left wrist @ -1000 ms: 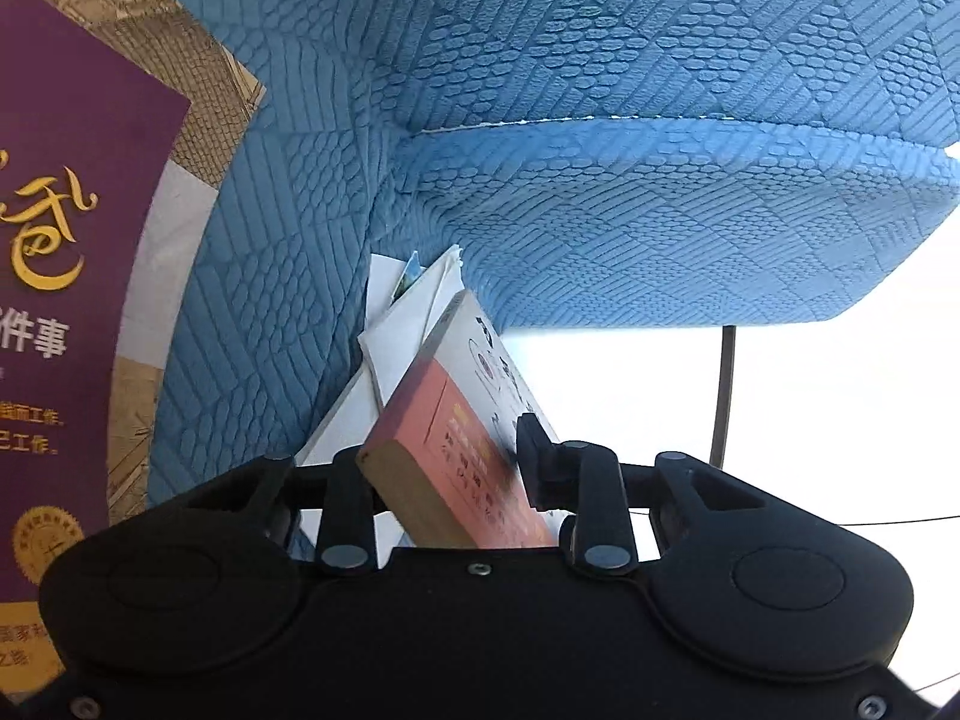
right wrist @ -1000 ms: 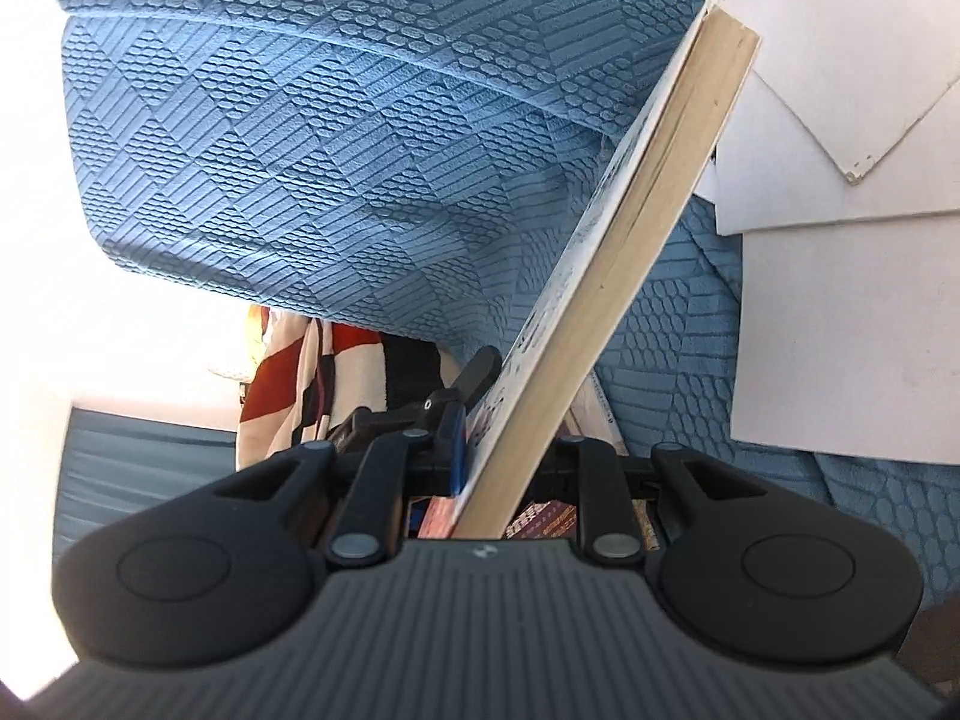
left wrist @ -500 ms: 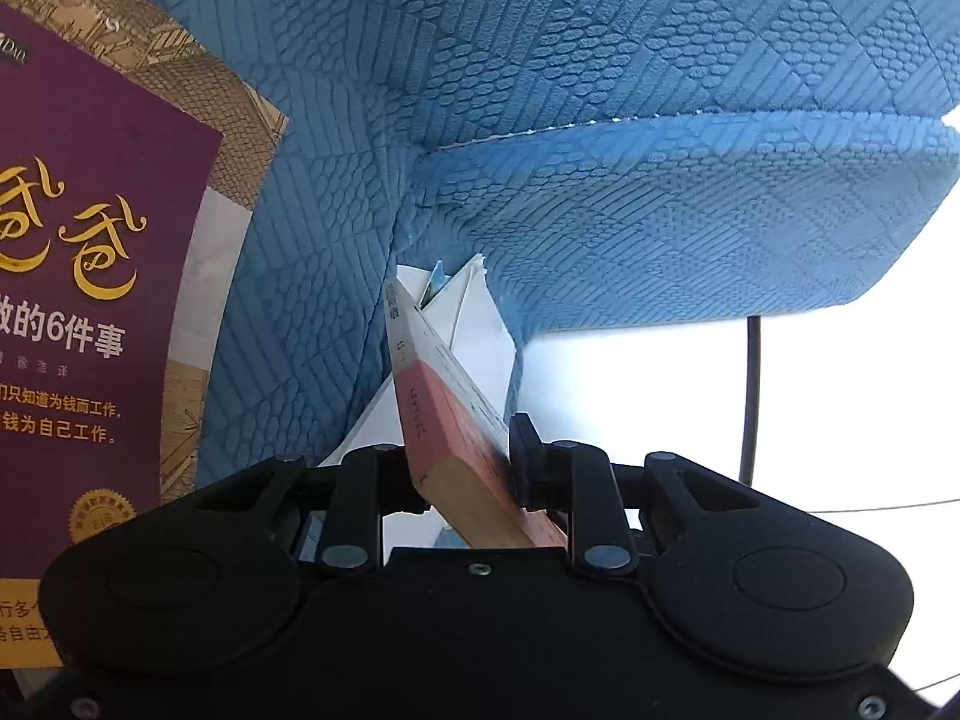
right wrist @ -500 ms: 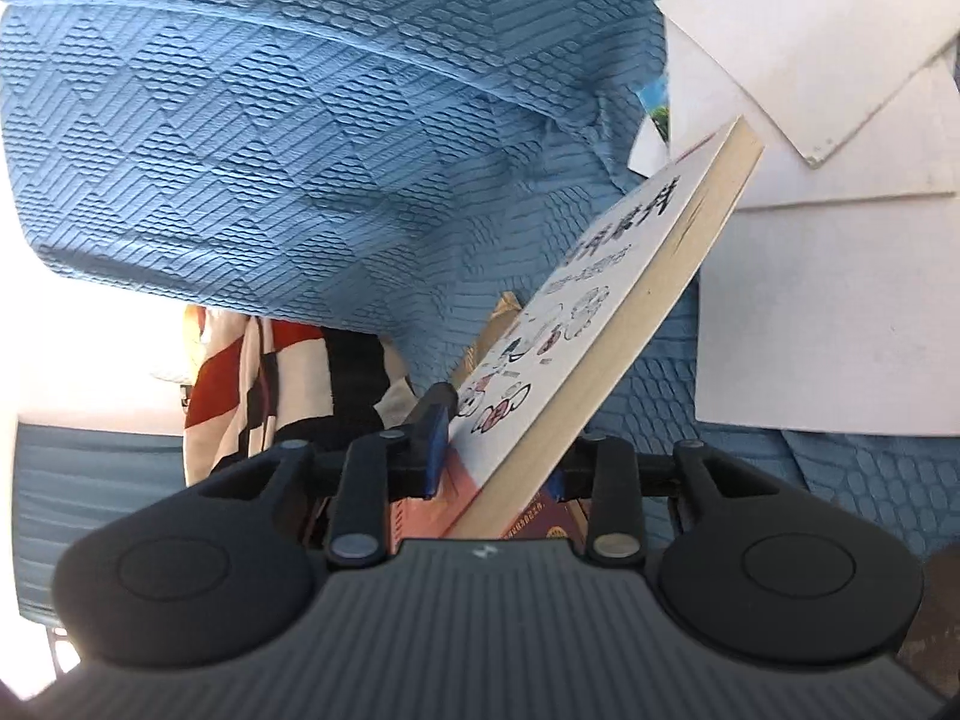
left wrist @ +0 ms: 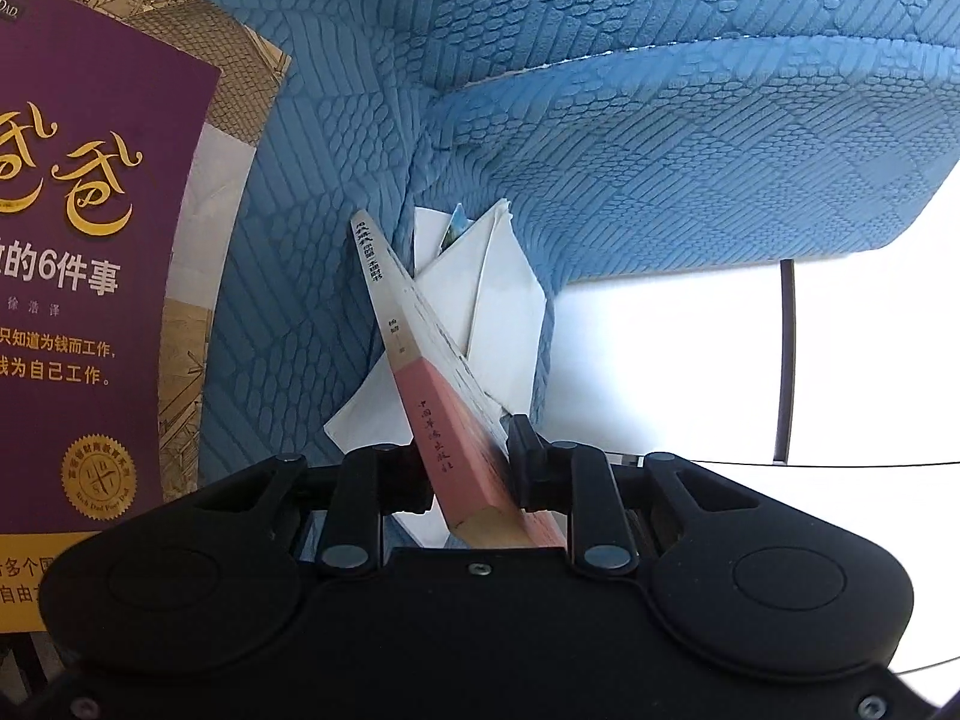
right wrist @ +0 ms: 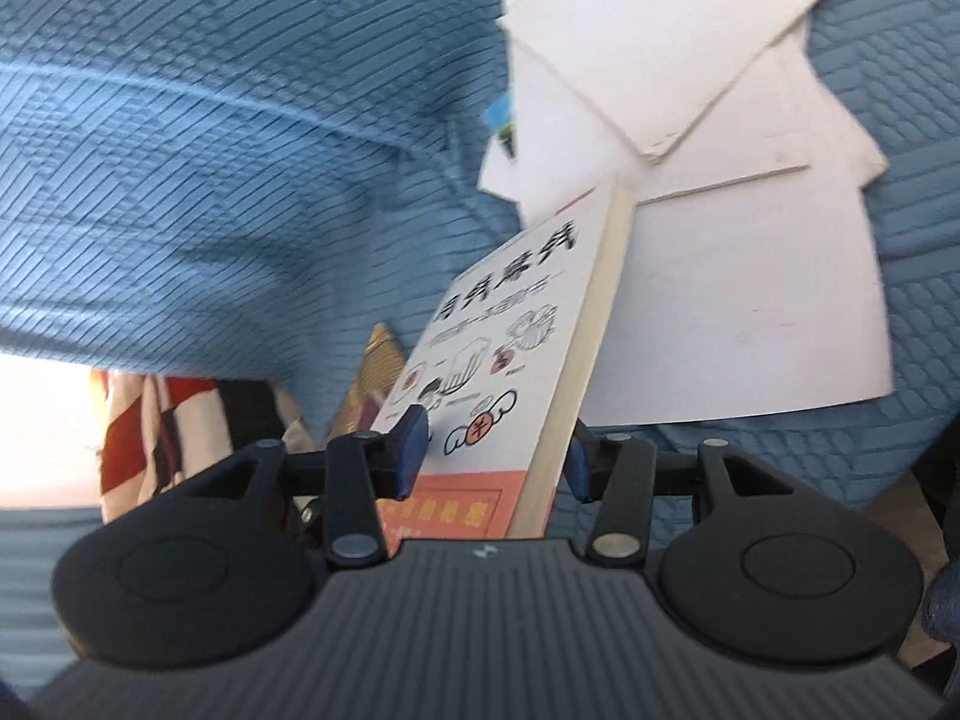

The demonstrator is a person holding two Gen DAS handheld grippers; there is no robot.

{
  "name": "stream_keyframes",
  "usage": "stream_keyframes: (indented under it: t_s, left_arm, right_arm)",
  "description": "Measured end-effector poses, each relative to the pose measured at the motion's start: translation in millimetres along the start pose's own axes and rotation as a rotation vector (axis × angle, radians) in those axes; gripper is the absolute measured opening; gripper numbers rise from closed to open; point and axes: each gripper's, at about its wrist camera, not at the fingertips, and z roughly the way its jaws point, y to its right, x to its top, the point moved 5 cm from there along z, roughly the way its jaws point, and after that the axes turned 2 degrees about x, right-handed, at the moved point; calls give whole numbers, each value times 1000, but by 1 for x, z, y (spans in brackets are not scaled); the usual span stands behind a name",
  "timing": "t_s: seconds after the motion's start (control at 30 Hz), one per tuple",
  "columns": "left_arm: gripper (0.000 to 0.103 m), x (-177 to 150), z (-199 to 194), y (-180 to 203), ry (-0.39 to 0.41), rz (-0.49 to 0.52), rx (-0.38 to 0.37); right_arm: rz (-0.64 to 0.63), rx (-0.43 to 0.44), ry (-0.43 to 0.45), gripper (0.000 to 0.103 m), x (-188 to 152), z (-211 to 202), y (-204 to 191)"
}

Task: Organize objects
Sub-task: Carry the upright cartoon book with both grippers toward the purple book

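A paperback book with a white and salmon spine sticks out between the fingers of my left gripper, which is shut on its lower end. In the right wrist view the same book shows its white cover with cartoon drawings, tilted between the blue pads of my right gripper. Those jaws are opening, with gaps showing, so the pads do not clamp the book. Beyond the book, loose white papers lie on the blue quilted cushion.
A large purple and gold book lies on the cushion at the left; its corner shows past the right gripper. White papers sit in the cushion's corner. A red, white and black striped cloth hangs below the cushion's edge.
The right jaws have spread wider, and the book between them has tipped from edge-on to cover-up. In the left view the book has turned spine-up, still gripped.
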Motion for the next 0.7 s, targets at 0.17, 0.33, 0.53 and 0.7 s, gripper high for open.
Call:
stream_keyframes:
  t_s: [0.17,0.33,0.53,0.7]
  left_arm:
    - [19,0,-2,-1,4,-1,14]
    - [22,3,-10,1,31,19,17]
    - [23,0,-38,14,97,37,-19]
    - [23,-5,-66,33,171,73,-32]
  right_arm:
    - [-17,-60,44,48,2,-3,2]
    - [-36,-3,64,40,2,-6,-1]
    - [-94,93,57,35,2,-17,-21]
    - [-153,168,32,34,1,-27,-43]
